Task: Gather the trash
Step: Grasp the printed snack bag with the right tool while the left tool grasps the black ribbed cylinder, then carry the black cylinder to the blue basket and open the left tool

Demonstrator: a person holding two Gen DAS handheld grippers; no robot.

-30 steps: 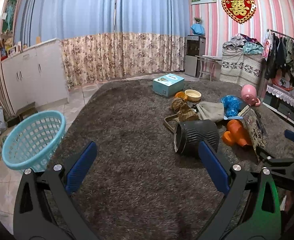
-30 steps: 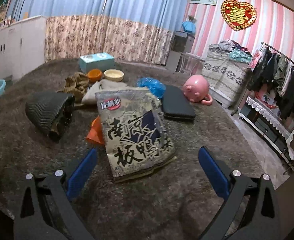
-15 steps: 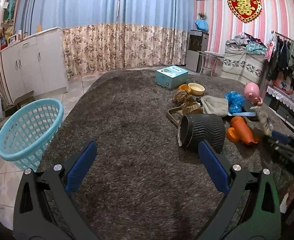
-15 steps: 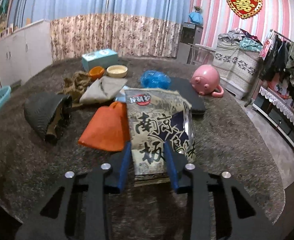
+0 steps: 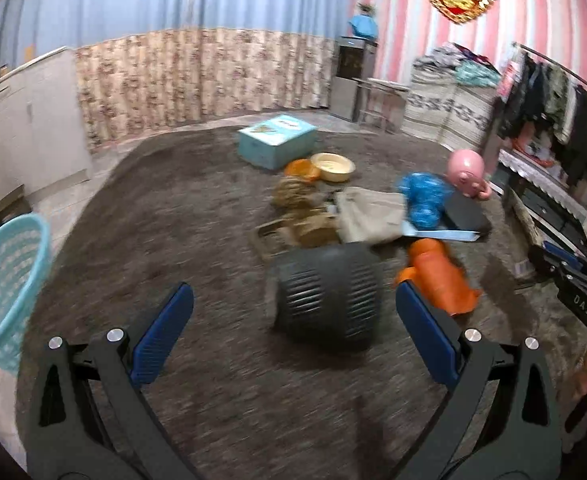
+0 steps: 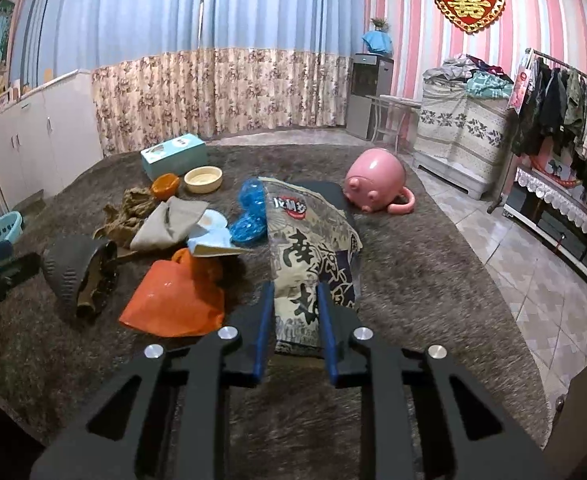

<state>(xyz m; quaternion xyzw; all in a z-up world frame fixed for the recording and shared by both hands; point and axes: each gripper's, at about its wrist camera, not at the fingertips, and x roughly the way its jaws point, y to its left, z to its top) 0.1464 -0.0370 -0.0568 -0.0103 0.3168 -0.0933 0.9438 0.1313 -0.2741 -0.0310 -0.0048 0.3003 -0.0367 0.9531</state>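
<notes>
On the grey-brown carpet (image 6: pixel 405 264), a scatter of litter is recorded. Item one: a printed snack bag (image 6: pixel 309 248), its near end lifted between the blue pads of the right hand-held gripper (image 6: pixel 293 312), whose jaws are closing and pressing on it. Item two: a black ribbed cylinder (image 5: pixel 327 296), lying on its side just ahead of the left hand-held gripper (image 5: pixel 293 320), whose jaws are held wide apart with nothing between them. Item three: an orange plastic bag (image 6: pixel 177 300), just left of the snack bag. Item four: a crumpled blue bag (image 6: pixel 251 216), beside a beige cloth (image 6: pixel 169 224). Further back, a teal box (image 6: pixel 173 156), a cream bowl (image 6: pixel 203 179) and a pink piggy bank (image 6: pixel 375 184) are noted. At the carpet's left edge, a light-blue basket (image 5: pixel 7 280) is seen, well apart from the litter.
</notes>
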